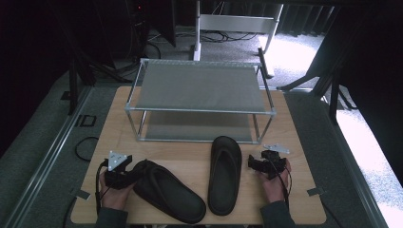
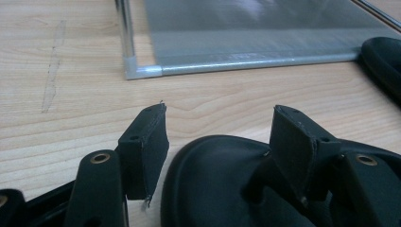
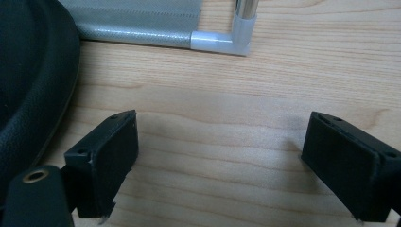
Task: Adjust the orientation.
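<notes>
Two black slippers lie on the wooden table [image 1: 190,153]. The left slipper [image 1: 166,192] lies at a slant, and its near-left end [image 2: 222,189] sits between the jaws of my left gripper [image 1: 132,172] [image 2: 221,126]. The right pad is over the slipper, while a sliver of table shows between the left pad [image 2: 146,151] and the slipper's rim, so the jaws stand open around it. The right slipper [image 1: 224,175] [image 3: 33,71] lies straight. My right gripper [image 1: 253,164] [image 3: 222,137] rests open just right of it, over bare wood.
A two-shelf metal shoe rack [image 1: 199,85] stands at the back of the table, its lower front rail [image 2: 246,57] and corner post [image 3: 236,33] close ahead of both grippers. The right slipper's toe [image 2: 384,61] lies near that rail. A dark floor with cables surrounds the table.
</notes>
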Motion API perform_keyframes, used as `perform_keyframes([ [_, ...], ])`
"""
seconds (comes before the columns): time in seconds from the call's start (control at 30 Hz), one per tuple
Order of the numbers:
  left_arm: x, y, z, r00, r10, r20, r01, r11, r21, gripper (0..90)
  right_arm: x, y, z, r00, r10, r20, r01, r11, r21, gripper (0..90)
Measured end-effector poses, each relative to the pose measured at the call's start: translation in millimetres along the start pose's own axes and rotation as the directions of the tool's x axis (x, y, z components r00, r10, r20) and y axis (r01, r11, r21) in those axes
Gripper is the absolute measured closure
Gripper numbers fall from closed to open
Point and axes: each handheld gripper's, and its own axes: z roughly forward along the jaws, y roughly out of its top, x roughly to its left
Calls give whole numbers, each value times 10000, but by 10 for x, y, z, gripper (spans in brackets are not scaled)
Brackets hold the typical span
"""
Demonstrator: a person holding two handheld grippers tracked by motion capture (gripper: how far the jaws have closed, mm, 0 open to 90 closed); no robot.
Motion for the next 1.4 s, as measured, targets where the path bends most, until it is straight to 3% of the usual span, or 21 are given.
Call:
perform_keyframes([
  [0.37,-139,8,-41,9995,319,-32,-319,9994,105,256,9,-8,-7,9996,-208,-202,208,9998,-9,115],
  [0.63,-215,-41,-76,9998,189,-46,-187,9995,273,160,8,-8,-7,9996,-205,-207,205,9998,-10,115],
  [0.9,-356,-109,-29,9989,334,335,-355,9972,654,114,9,-8,-8,9996,-206,-208,206,9998,-10,115],
  [1.03,-466,-135,22,9973,536,493,-582,9936,968,102,8,-11,-12,9995,-233,-234,233,9997,-5,115],
  [1.23,-533,-193,89,9965,821,176,-839,9836,1598,98,11,-16,-15,9993,-253,-262,253,9997,-18,115],
  [1.33,-539,-193,105,9960,812,380,-864,9826,1646,142,12,-16,-15,9993,-252,-266,252,9997,-16,115],
  [1.4,-563,-188,115,9950,975,196,-995,9804,1701,157,11,-16,-15,9993,-258,-267,257,9997,-17,115],
])
